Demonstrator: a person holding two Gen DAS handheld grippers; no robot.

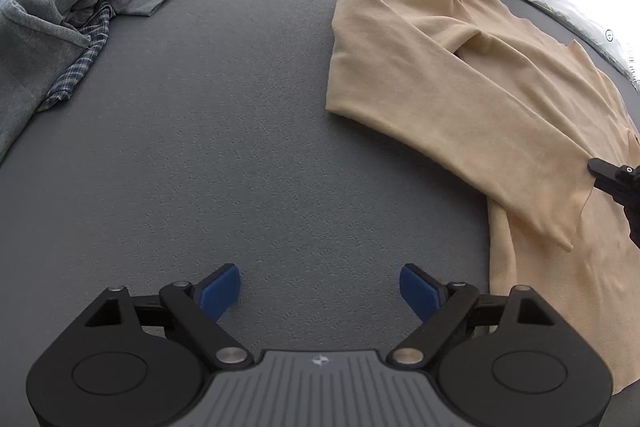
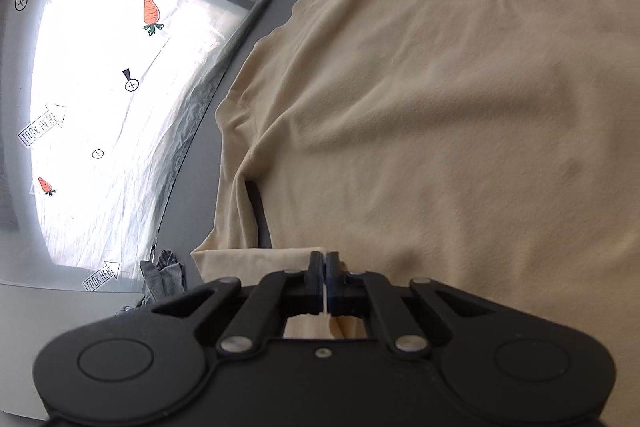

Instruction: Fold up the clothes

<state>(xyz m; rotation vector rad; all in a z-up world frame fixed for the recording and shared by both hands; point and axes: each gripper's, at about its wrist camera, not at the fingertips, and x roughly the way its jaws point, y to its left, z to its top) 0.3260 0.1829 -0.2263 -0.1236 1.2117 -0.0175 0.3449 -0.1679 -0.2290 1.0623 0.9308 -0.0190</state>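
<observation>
A beige long-sleeved shirt [image 1: 460, 75] lies spread on the dark grey table [image 1: 240, 107], with one sleeve folded across its body. My left gripper [image 1: 320, 287] hovers open over bare table to the left of the shirt, nothing between its blue pads [image 1: 222, 287]. My right gripper [image 2: 324, 261] is shut, and a thin edge of the beige shirt [image 2: 440, 107] shows pinched between its fingers. In the left wrist view the right gripper [image 1: 612, 179] sits at the folded sleeve's lower edge, at the far right.
A heap of grey, plaid and light blue clothes [image 1: 80, 7] lies at the table's far left; it also shows as the clothes heap [image 2: 164, 275] in the right wrist view. A clear plastic sheet [image 2: 100, 87] with carrot and arrow stickers hangs beyond the table's edge.
</observation>
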